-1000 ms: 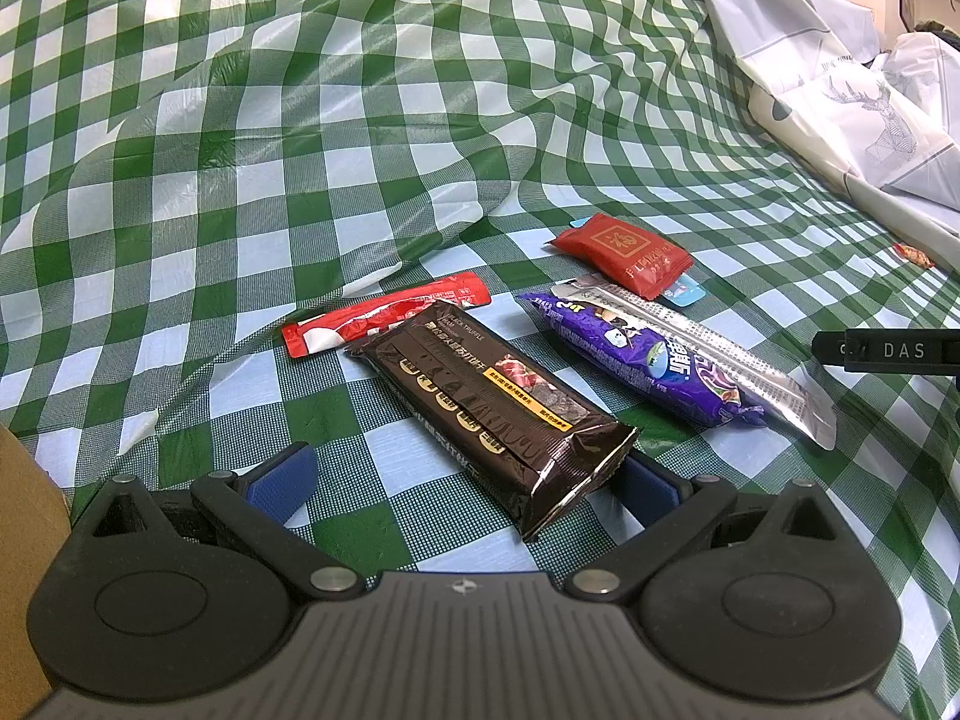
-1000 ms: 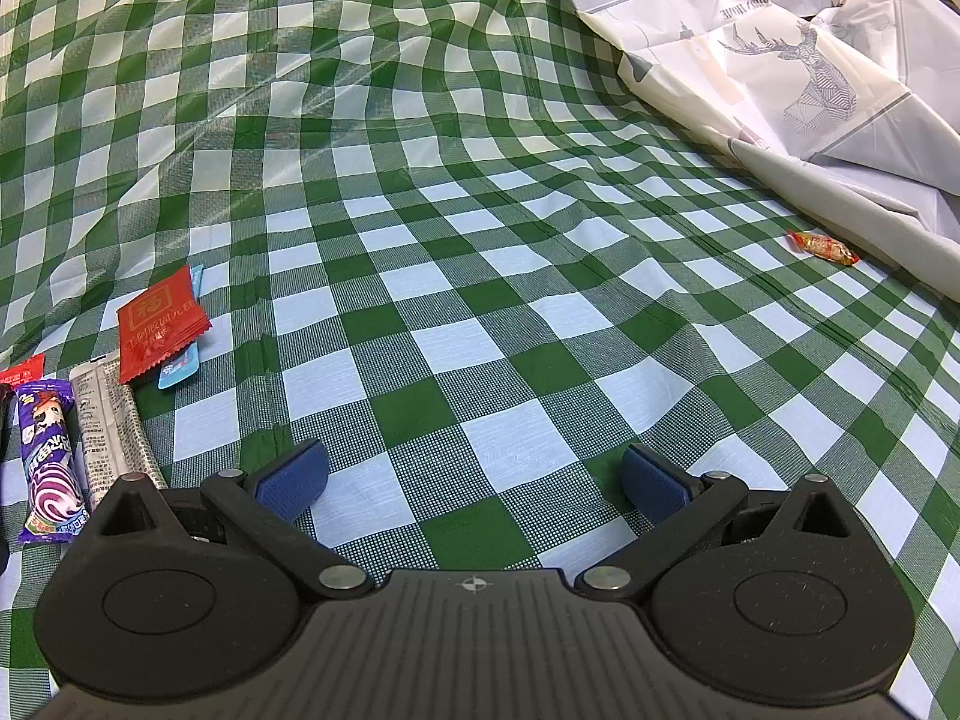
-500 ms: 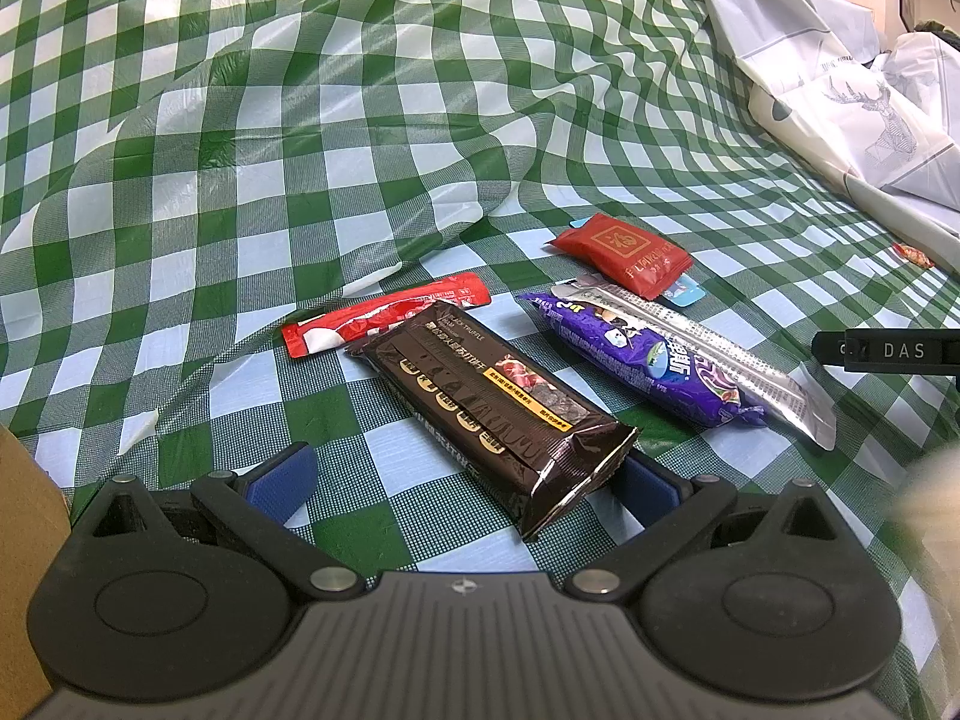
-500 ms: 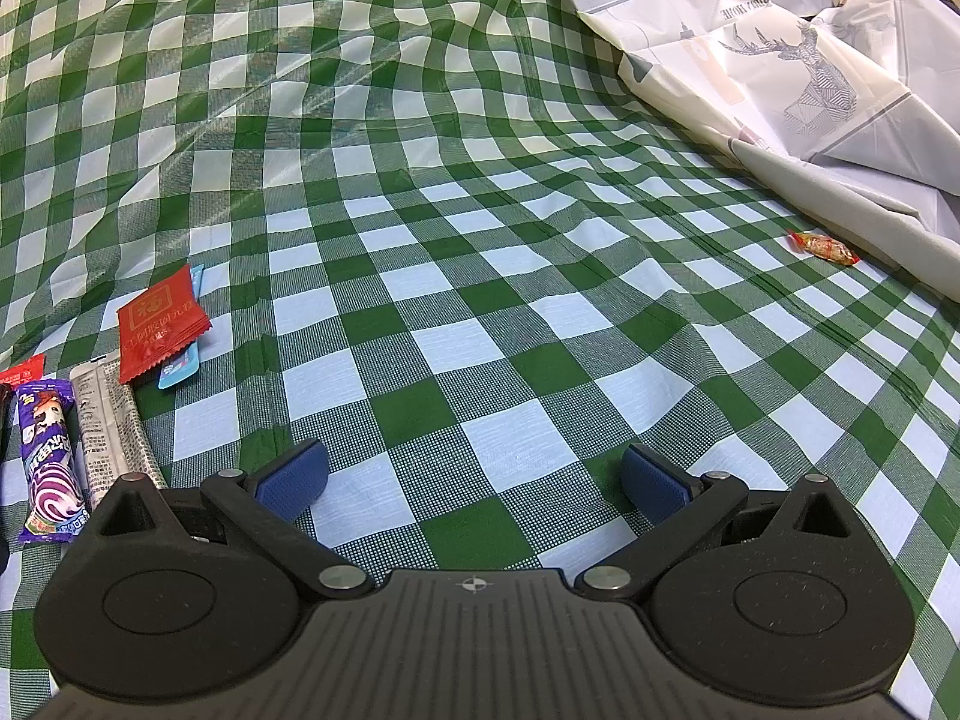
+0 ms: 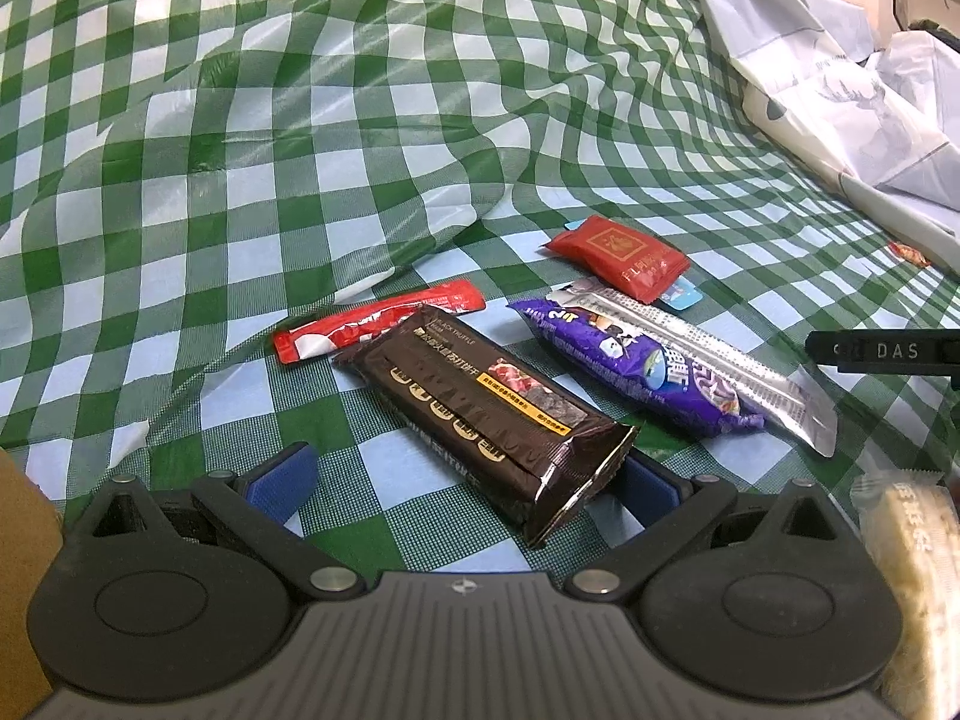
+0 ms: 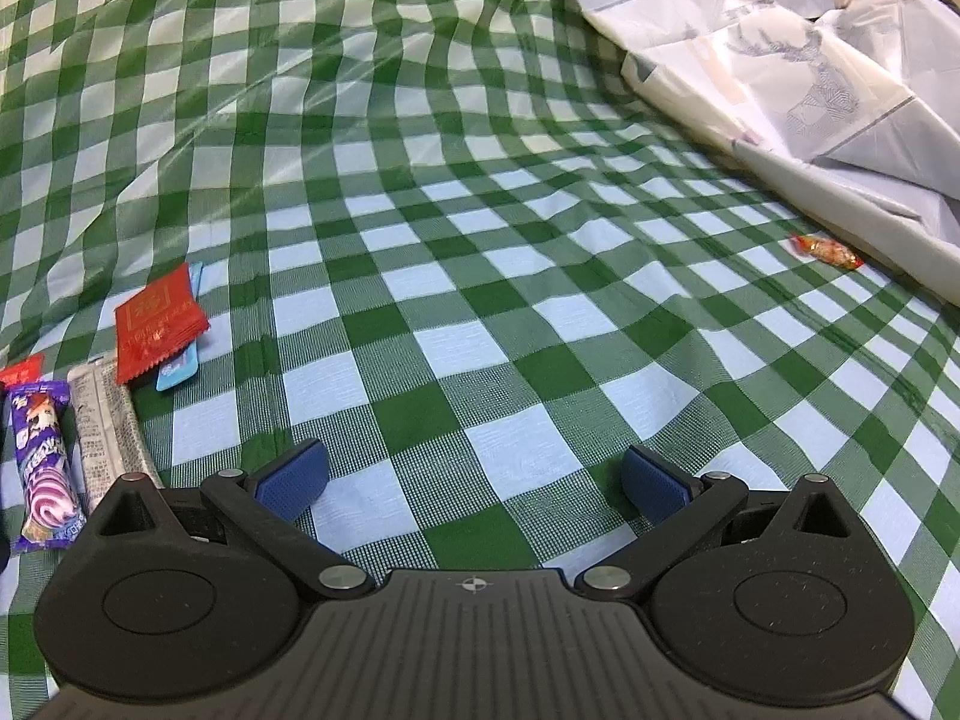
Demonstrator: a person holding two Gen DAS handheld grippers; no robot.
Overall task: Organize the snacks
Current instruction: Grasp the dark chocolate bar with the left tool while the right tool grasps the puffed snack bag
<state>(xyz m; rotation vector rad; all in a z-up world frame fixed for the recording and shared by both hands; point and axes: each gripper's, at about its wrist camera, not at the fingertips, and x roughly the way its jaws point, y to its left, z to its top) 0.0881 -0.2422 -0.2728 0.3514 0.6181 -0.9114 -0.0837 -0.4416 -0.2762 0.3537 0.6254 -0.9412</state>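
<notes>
While both grippers hover with jaws spread wide and empty, a pale, clear-wrapped snack [image 5: 906, 576] has newly appeared at the left view's right edge, probably another item to sort. The left gripper [image 5: 465, 483] straddles the near end of the glossy black biscuit pack [image 5: 486, 405], lying beside the purple candy bar [image 5: 630, 366] on the green checked cloth [image 5: 300, 180]. The right gripper [image 6: 474, 480] hangs over bare cloth; the new snack is blurred and cut off.

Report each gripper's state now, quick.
Left gripper: open, holding nothing; the dark brown rectangular snack pack lies between its fingers.
Right gripper: open, empty, above the green checked tablecloth.
</notes>
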